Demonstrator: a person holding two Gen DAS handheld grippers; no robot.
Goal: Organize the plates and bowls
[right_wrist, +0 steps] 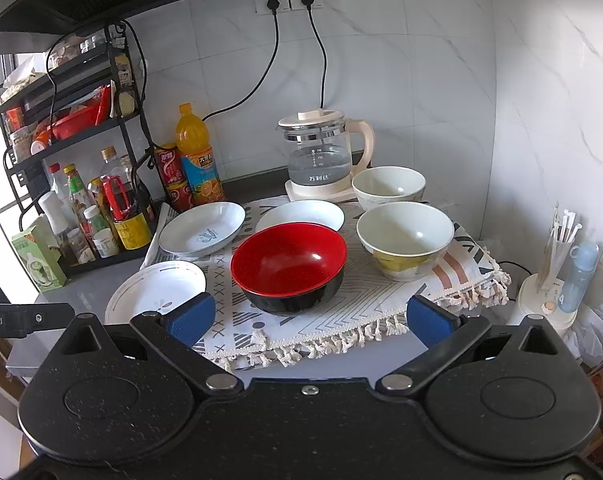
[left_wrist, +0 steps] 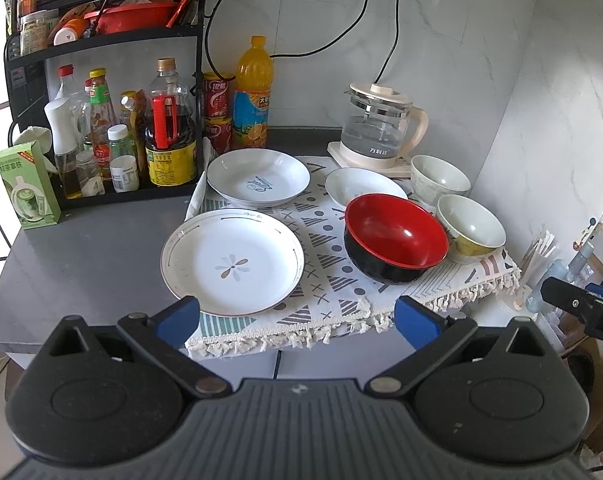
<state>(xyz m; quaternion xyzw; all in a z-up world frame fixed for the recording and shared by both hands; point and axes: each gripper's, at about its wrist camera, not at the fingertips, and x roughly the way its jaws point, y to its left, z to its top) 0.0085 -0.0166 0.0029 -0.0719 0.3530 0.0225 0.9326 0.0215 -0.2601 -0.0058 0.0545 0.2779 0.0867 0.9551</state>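
Note:
On a patterned cloth (left_wrist: 321, 280) (right_wrist: 361, 304) lie three white plates: a near one with a flower mark (left_wrist: 232, 261) (right_wrist: 153, 288), a far one with blue script (left_wrist: 258, 178) (right_wrist: 202, 229), and a plain one (left_wrist: 363, 190) (right_wrist: 301, 214) behind the red-and-black bowl (left_wrist: 395, 238) (right_wrist: 289, 266). Two white bowls stand to the right, one with a yellow pattern (left_wrist: 470, 229) (right_wrist: 404, 240) and one further back (left_wrist: 439, 178) (right_wrist: 388, 185). My left gripper (left_wrist: 297, 320) is open and empty in front of the flower plate. My right gripper (right_wrist: 309, 320) is open and empty in front of the red bowl.
A glass kettle (left_wrist: 377, 126) (right_wrist: 321, 156) stands at the back on its base. A black rack of bottles and jars (left_wrist: 121, 132) (right_wrist: 85, 200), an orange juice bottle (left_wrist: 252, 96) (right_wrist: 193, 152) and red cans fill the left. A green carton (left_wrist: 27, 188) stands near the counter's left edge.

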